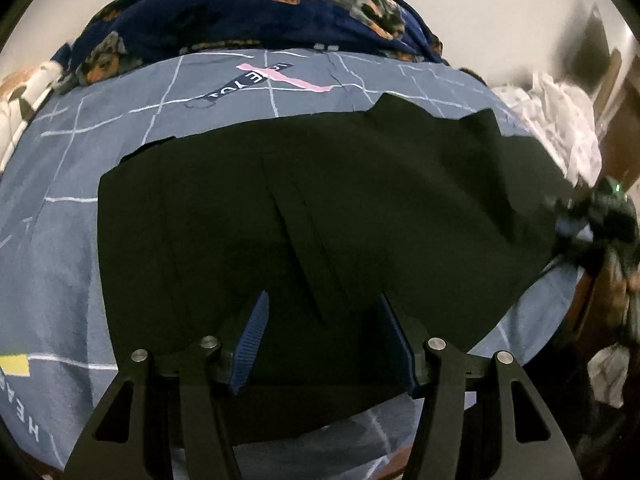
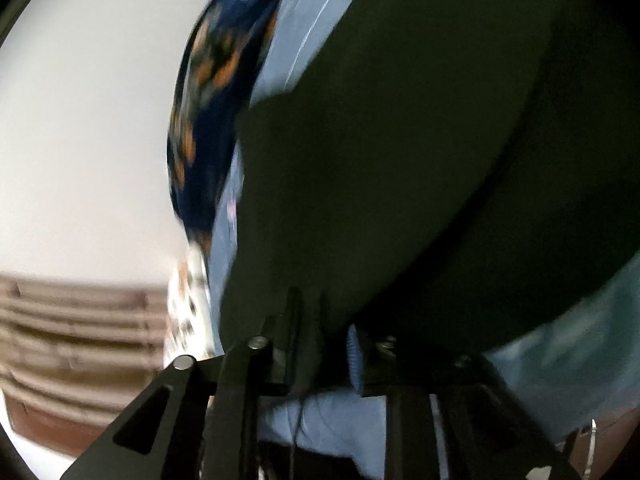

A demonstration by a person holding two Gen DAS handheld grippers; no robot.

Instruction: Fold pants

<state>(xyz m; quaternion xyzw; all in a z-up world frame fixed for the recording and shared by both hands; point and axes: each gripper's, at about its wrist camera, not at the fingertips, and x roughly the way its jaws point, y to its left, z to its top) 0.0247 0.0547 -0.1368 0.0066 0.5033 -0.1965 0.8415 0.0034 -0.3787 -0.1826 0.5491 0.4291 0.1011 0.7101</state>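
Dark pants (image 1: 320, 200) lie spread flat across a grey-blue bed sheet (image 1: 60, 240) with white grid lines. My left gripper (image 1: 323, 296) hovers over their near edge, its blue pads (image 1: 252, 340) wide apart and nothing pinched between them. The right gripper (image 1: 592, 216) shows as a blur at the pants' right end. In the right wrist view the pants (image 2: 400, 160) fill the middle, and the right gripper (image 2: 324, 312) sits at their edge. Its fingers stand a little apart, one blue pad (image 2: 354, 352) showing, with no fabric clearly pressed between them.
A navy blanket with orange and grey print (image 1: 240, 8) is heaped at the far side of the bed (image 2: 212, 120). Crumpled white cloth (image 1: 560, 112) lies at the right. A pale wall and brown slatted wood (image 2: 80, 320) stand beyond the bed.
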